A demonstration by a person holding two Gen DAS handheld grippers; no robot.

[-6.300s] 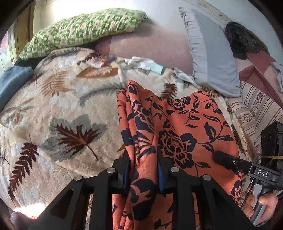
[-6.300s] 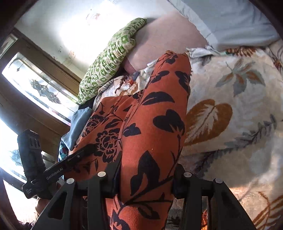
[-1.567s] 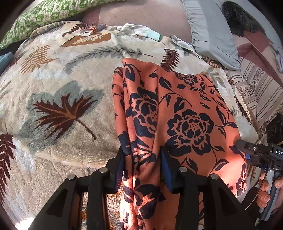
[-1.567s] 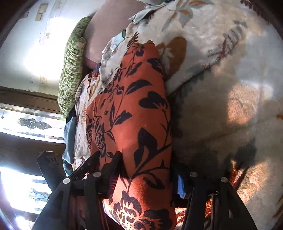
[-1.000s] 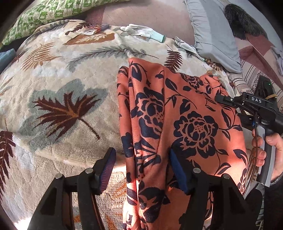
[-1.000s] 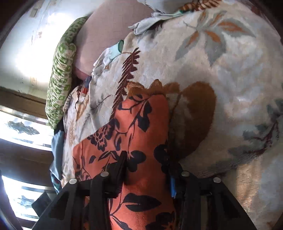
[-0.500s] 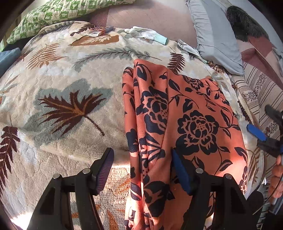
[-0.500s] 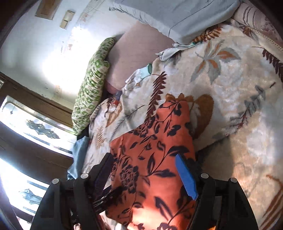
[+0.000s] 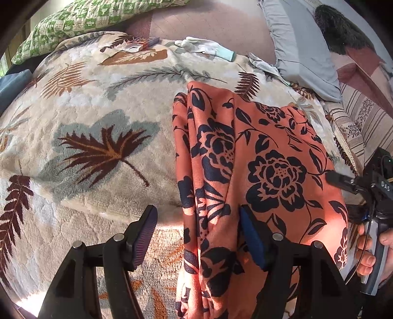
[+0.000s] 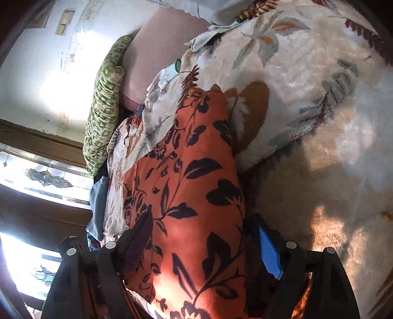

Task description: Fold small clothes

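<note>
An orange cloth with a dark blue flower print (image 9: 270, 159) lies folded into a long strip on the cream leaf-print blanket (image 9: 98, 110). My left gripper (image 9: 197, 213) is open at the strip's near end. Its bunched left edge runs between the fingers, and the blue right pad rests beside a fold. In the right wrist view the cloth (image 10: 186, 176) stretches away over the blanket (image 10: 307, 73). My right gripper (image 10: 201, 218) straddles its near end, the jaws opening with cloth between them and neither pad pressing it. A hand (image 9: 366, 260) holds that gripper at the cloth's right edge.
A green checked pillow (image 9: 98, 17) and a grey pillow (image 9: 299, 44) lie at the far side. A white glove with a teal cuff (image 9: 206, 47) and a small box (image 9: 140, 45) rest on the blanket. Striped fabric (image 9: 363, 117) lies right. A window (image 10: 36, 171) is beyond the bed.
The left jaws let go of the cloth and stay wide. The right jaws, shut on the cloth a second ago, have opened and drawn back to its near end.
</note>
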